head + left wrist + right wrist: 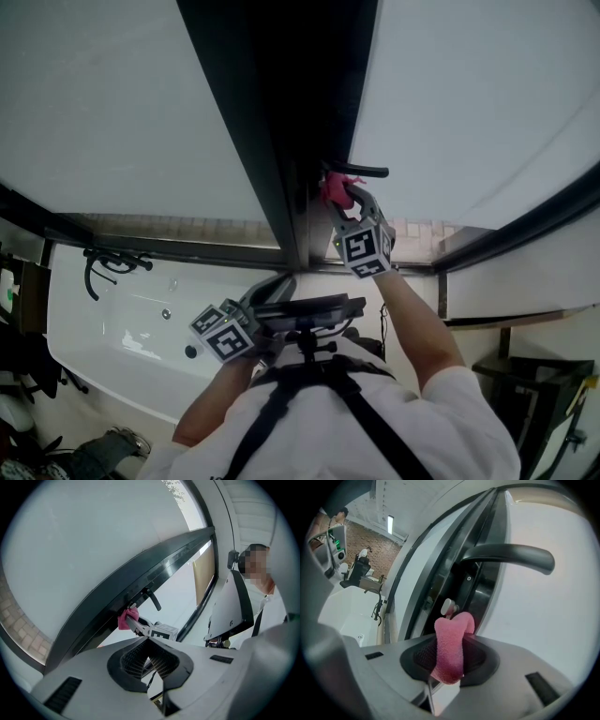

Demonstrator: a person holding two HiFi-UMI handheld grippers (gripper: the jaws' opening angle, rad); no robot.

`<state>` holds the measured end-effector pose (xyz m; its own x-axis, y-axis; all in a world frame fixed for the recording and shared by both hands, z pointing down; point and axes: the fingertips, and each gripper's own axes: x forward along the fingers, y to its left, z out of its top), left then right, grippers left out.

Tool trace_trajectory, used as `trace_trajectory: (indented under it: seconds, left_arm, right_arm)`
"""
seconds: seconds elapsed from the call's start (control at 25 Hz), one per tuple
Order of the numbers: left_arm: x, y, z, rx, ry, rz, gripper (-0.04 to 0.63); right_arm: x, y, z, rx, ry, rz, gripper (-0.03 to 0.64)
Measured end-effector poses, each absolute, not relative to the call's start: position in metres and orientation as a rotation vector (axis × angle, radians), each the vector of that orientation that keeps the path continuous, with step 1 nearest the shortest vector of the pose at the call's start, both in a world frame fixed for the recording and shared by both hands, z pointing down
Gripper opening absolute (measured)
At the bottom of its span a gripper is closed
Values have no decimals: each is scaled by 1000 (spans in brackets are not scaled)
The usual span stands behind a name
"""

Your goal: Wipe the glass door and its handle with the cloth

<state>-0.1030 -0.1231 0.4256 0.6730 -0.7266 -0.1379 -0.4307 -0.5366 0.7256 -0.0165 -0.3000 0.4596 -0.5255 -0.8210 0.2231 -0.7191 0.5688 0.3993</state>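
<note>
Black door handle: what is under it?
Below the black lever handle sits a small silver knob. The pink cloth in the right gripper covers its lower part.

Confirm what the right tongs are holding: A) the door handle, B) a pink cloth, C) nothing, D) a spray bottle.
B: the right gripper view shows the pink cloth clamped between the right tongs, close to the black door handle, which they do not grip.
</note>
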Motion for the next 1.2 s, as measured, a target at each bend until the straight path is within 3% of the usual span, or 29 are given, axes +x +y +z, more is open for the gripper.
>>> trace_trajectory:
  seconds: [0.6,0.84,1.2]
  left_arm:
    - [-107,-116,422,2212,-903,-580,-12]
    - [-106,-110,421,2215,-914,-590,-12]
    - [-102,-108,420,2218,-891,-589,-12]
  right_arm:
    - [-18,-303,499,1206,-2298,-263,107]
    - [-3,-297,543,1154,-2207,-44,106]
    - [-2,-275,491,1222,-2331,-75,106]
